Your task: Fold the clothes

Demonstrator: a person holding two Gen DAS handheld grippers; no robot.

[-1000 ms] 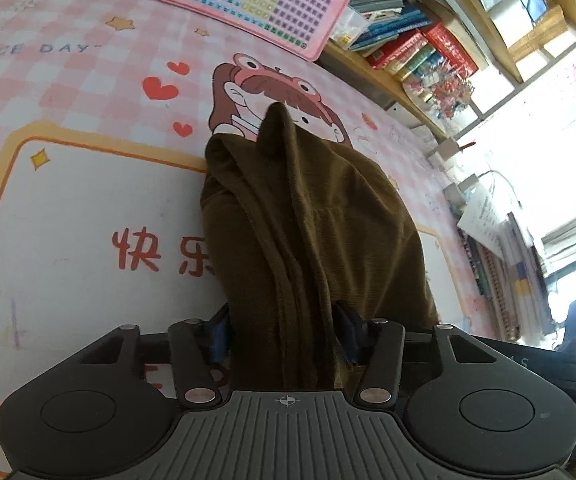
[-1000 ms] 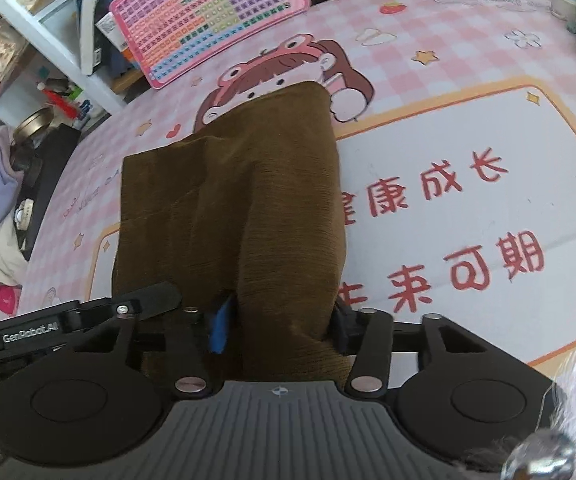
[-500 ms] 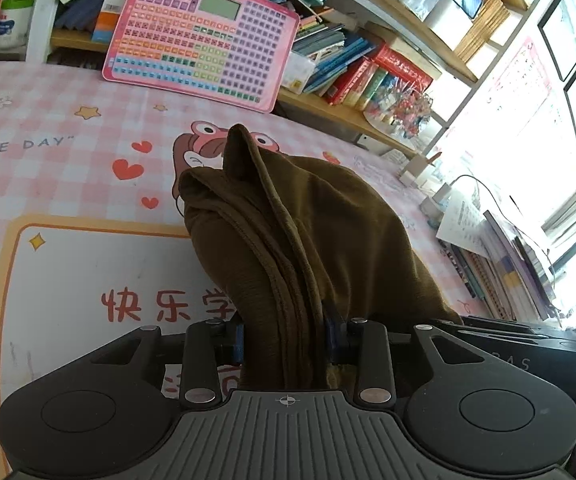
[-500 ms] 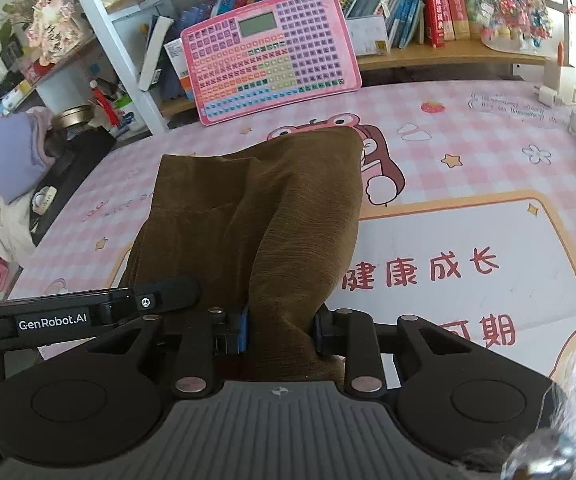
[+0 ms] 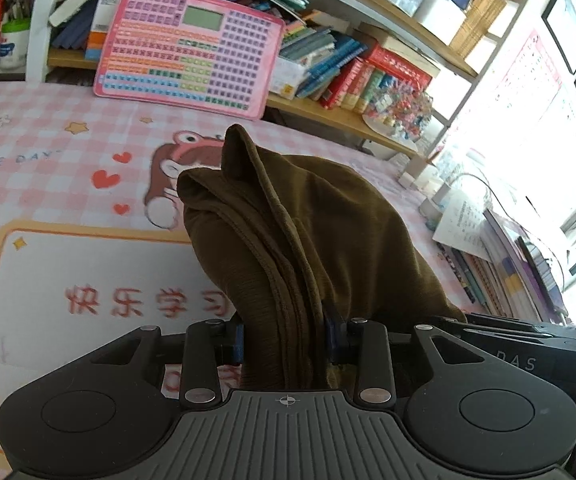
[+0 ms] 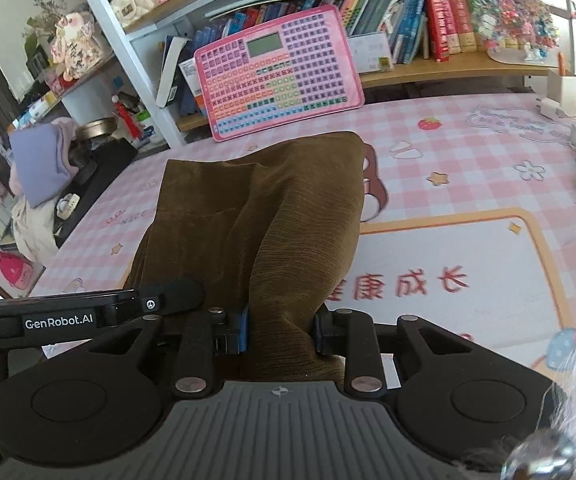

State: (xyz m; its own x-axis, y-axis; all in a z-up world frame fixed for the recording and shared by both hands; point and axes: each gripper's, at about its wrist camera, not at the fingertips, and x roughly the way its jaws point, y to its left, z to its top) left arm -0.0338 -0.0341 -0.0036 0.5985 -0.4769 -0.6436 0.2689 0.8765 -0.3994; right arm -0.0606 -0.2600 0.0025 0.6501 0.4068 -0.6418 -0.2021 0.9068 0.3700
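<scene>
Brown garment [image 5: 300, 240] clamped in left gripper [image 5: 283, 338] and right gripper [image 6: 280, 330], draping ahead to mat [image 6: 468, 160] | step: carry near edge forward | tip: lift evenly, keep edge taut, hems aligned.

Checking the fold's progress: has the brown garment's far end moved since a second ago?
Yes. The brown garment has drawn toward the camera, uncovering the cartoon girl printed on the mat.

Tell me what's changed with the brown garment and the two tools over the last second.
Both tools closed further and now pinch the near edge of the brown garment: left tool, right tool. Both have lifted and tilted up, raising that edge, so more of the shelves shows. The garment's far end stays on the pink mat, and the pink keyboard toy has not moved.
</scene>
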